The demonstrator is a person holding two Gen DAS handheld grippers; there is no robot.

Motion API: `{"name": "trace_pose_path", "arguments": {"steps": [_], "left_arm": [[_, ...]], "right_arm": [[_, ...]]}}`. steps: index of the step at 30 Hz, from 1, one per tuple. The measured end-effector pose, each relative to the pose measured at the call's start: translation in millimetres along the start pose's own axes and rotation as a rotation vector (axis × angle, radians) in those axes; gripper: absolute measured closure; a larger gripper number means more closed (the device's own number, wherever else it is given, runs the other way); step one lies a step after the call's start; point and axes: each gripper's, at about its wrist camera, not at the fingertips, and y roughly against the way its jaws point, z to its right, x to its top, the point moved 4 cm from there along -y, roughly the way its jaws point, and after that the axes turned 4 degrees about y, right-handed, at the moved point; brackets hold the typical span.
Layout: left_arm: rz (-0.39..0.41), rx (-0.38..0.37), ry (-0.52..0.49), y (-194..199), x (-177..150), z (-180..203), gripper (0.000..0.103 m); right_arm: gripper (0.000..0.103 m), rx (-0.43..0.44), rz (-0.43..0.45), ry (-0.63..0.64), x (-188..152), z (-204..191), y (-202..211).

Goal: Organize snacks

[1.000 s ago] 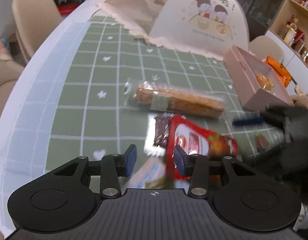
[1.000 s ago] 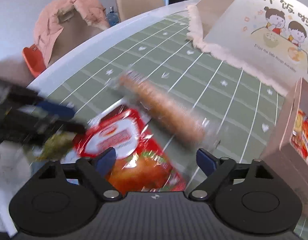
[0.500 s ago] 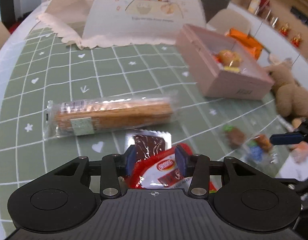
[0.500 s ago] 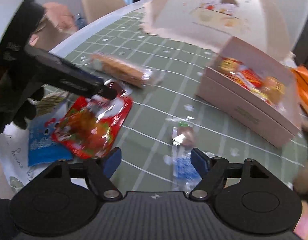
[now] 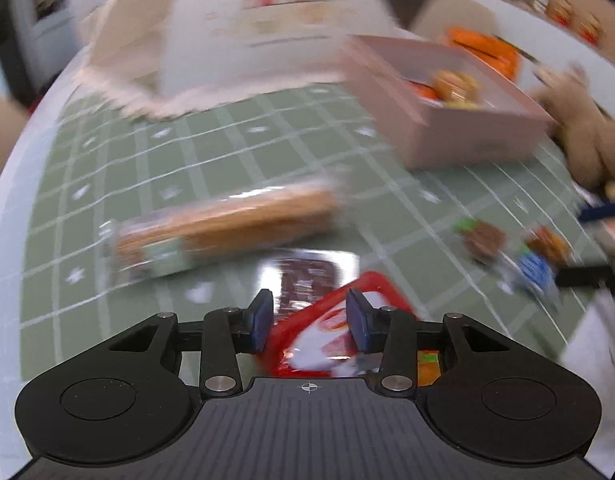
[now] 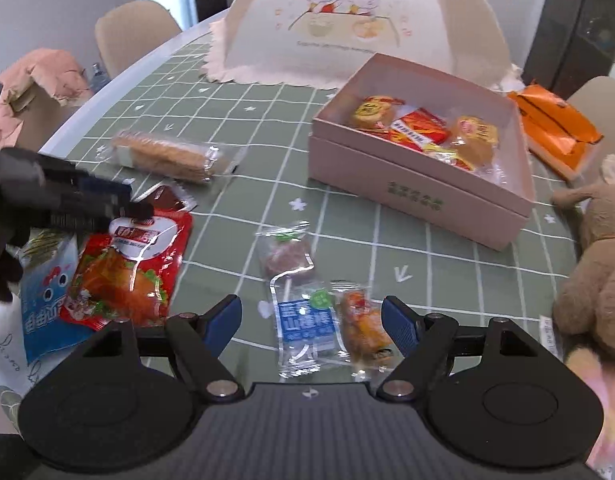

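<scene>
Green checked tablecloth [image 6: 235, 128] carries a pink box [image 6: 419, 196] already holding several snacks. Biscuit sleeve [image 6: 167, 156], lollipop [image 6: 291, 264] and red pouch [image 6: 127, 268] remain outside. Left gripper [image 5: 309, 320] straddles the pouch, fingers apart; right gripper [image 6: 311, 320] hovers spread wide, holding nothing.

Left wrist view low and close over the red snack bag [image 5: 327, 328], blurred, right wrist view higher and farther back, both facing the pink box [image 6: 419, 184], sharing the cracker sleeve [image 6: 167, 156]
</scene>
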Motion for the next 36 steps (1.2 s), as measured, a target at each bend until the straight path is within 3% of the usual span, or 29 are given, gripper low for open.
{"name": "trace_pose_path", "arguments": {"steps": [3,6,9,11,13,20,23,26,33,36], "left_arm": [[0.003,-0.05,-0.036,5,-2,18,0.057],[0.06,-0.071,0.04,18,3,11,0.056],[0.114,0.037,0.125,26,5,-17,0.058],[0.1,0.125,0.156,21,0,-35,0.059],[0.064,0.153,0.152,14,-8,-45,0.059],[0.041,0.038,0.008,12,-13,-2,0.056],[0.046,0.039,0.021,7,-6,0,0.057],[0.005,0.085,0.022,-7,0,-4,0.055],[-0.02,0.016,0.016,-23,10,-1,0.054],[-0.031,-0.008,0.086,-21,11,-2,0.06]], "right_arm": [[0.025,-0.009,-0.009,-0.03,-5,9,1],[0.025,-0.016,-0.017,-0.062,-10,16,1],[0.025,-0.02,-0.024,-0.088,-15,21,0],[0.025,-0.019,-0.032,-0.101,-18,22,-1],[0.025,-0.018,-0.039,-0.107,-21,22,-2],[0.025,-0.008,-0.062,-0.116,-25,21,-7],[0.025,-0.003,-0.067,-0.12,-26,19,-8],[0.025,0.003,-0.075,-0.118,-29,17,-9],[0.025,0.0,-0.059,-0.108,-30,19,-9],[0.025,-0.013,-0.043,-0.071,-24,19,-11]]}}
